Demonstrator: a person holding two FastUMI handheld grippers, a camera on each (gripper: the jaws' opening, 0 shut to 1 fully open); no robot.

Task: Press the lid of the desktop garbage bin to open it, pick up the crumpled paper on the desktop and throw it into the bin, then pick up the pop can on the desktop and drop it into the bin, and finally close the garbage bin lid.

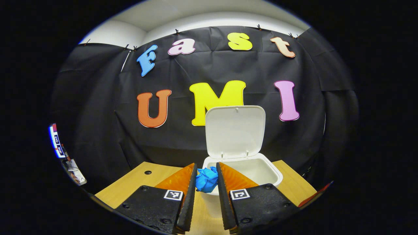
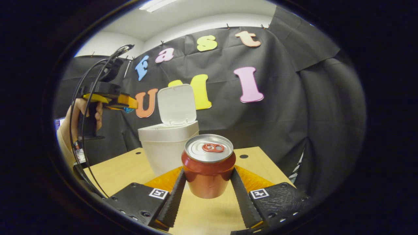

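The bin (image 1: 258, 169) hides its own floor behind its front rim, while the crumpled paper (image 1: 206, 179) sits partly masked by the left tool (image 1: 206, 182)'s fingers (image 1: 189, 189). The can (image 2: 208, 169) blocks part of the tabletop (image 2: 124, 169).

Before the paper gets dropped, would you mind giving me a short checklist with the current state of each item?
1. Bin lid up and clear of the opening: ok, it stands upright behind the bin.
2. Crumpled paper held by the left gripper: ok, both fingers press on it.
3. Paper over the bin's opening: cannot tell; it sits at the near rim in the left gripper view.
4. Pop can upright for the later pick: ok, it stands on the table.
5. Right gripper around the can: ok, a finger on either side; contact cannot tell.
6. Can clear of the bin: ok, it stands in front.
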